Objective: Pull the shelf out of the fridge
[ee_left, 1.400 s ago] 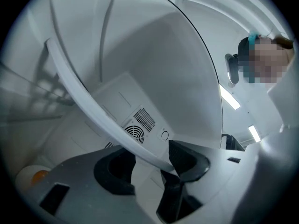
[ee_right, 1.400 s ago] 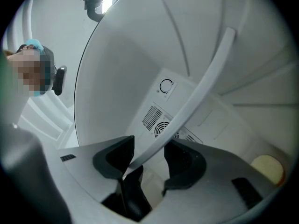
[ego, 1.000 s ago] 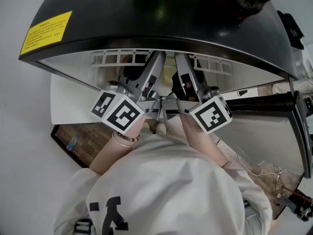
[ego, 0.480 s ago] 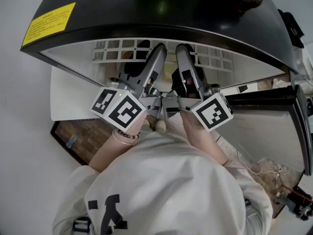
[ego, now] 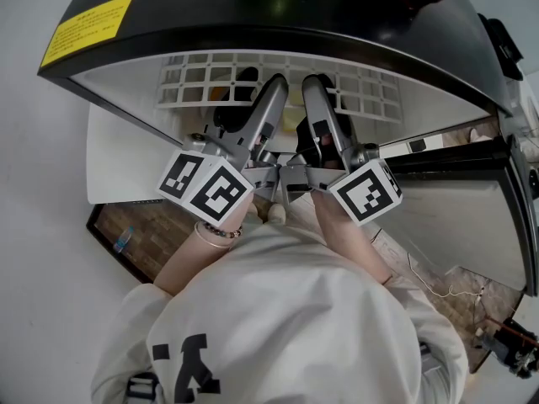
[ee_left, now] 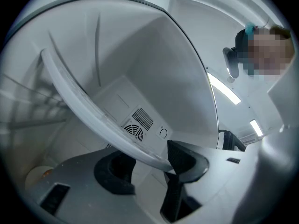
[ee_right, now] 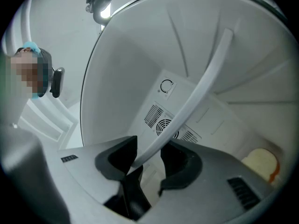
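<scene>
The white grid shelf (ego: 202, 78) sits inside the fridge, just under its black top. Both grippers reach in side by side. In the left gripper view the shelf's front rail (ee_left: 84, 101) runs diagonally down between the jaws of my left gripper (ee_left: 149, 164), which are shut on it. In the right gripper view the same rail (ee_right: 205, 78) passes between the pads of my right gripper (ee_right: 149, 160), which clamp it. In the head view the left gripper (ego: 276, 82) and right gripper (ego: 313, 82) hold the rail close together near its middle.
The fridge's black top (ego: 253, 15) with a yellow label (ego: 88, 28) overhangs the opening. The open door (ego: 455, 175) stands at the right. A fan grille (ee_left: 135, 129) is on the back wall. A pale round thing (ee_right: 261, 162) lies on the fridge floor.
More rows of the grid shelf show beneath the fridge's top than a second ago. Both grippers stay together on the rail.
</scene>
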Motion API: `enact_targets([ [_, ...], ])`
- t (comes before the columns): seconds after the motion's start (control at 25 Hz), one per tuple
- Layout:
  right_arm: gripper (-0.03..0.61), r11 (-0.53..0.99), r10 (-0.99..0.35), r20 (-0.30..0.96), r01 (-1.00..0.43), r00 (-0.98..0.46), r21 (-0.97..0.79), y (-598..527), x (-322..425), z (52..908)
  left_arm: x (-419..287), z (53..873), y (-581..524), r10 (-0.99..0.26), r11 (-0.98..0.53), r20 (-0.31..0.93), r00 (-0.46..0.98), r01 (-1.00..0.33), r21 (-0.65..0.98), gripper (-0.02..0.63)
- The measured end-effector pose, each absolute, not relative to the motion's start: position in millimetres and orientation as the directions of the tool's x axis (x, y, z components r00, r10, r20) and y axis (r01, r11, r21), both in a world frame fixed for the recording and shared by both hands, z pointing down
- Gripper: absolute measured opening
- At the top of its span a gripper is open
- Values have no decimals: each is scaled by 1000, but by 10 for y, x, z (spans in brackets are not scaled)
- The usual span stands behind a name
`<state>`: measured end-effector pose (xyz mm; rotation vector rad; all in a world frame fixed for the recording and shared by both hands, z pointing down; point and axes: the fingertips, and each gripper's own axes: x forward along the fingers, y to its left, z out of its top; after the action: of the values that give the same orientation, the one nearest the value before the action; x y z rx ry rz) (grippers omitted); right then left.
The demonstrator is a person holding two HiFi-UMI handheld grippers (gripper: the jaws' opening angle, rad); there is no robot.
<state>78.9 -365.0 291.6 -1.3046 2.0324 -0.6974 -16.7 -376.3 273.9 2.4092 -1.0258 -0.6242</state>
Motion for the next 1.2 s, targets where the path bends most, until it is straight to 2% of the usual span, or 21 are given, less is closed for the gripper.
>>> enact_targets([
  [0.2,173,426,-900,-266,-571,-344,-702,-3617,710,2812,-181,2742,-3726,-751,-622,-233,618,-543,564,207],
  [0.8,173,410,-908,-257,-578,-330,-706,-3565,707,2808,-183,2751,-3676,-744,-624,-226,629,-533,571,206],
  [1.2,173,447,-893,-299,-569,-337,-691,-3521,658,2722,-184,2741,-3621,-732,-638,-234,639,-523,565,206],
])
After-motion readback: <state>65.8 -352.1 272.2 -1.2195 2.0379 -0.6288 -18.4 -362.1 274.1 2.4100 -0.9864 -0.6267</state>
